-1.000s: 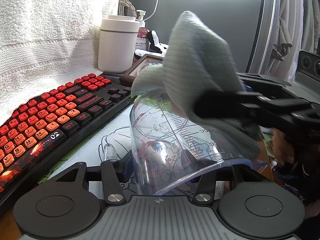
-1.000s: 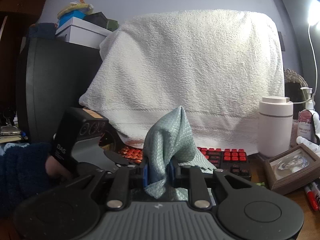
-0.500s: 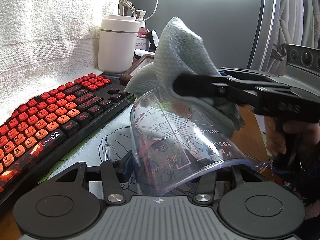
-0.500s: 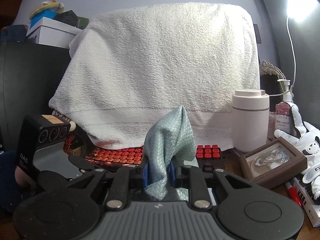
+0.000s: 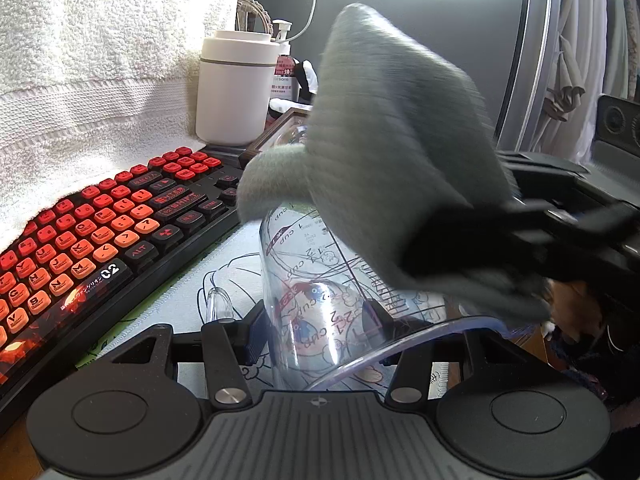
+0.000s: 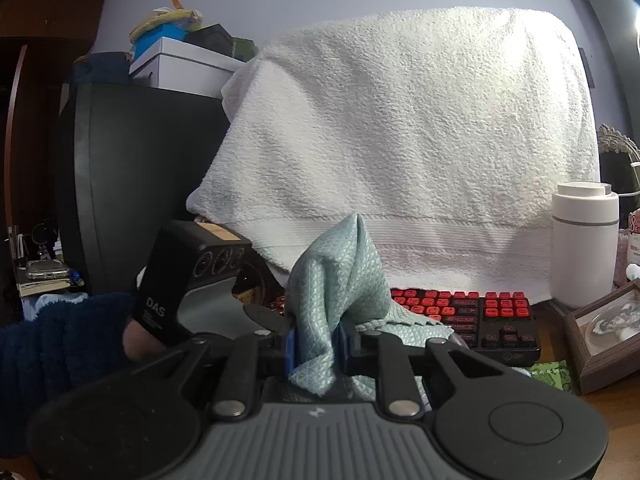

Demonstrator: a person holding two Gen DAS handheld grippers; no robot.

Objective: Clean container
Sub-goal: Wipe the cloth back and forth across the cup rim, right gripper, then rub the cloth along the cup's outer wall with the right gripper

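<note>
A clear plastic measuring cup [image 5: 320, 280] with printed scale marks lies tilted on its side, its mouth toward the camera and the right. My left gripper [image 5: 316, 328] is shut on its base end, one finger showing through the wall. My right gripper [image 6: 316, 344] is shut on a grey-green cloth [image 6: 340, 280]. In the left wrist view that cloth [image 5: 392, 152] bulges over the cup's upper side and droops onto its rim at the right. The right gripper's black fingers [image 5: 480, 240] come in from the right. Whether the cloth reaches inside the cup I cannot tell.
A black keyboard [image 5: 100, 232] with red and orange keys lies left of the cup on a printed desk mat [image 5: 224, 272]. Behind stand a draped white towel [image 6: 420, 140], a white canister [image 5: 236, 92], a pump bottle [image 5: 284, 72] and a wooden picture frame [image 6: 600, 332].
The right gripper and cloth swung up and left over the cup's mouth, then came back right and lower onto the rim. The cup stayed still in the left gripper.
</note>
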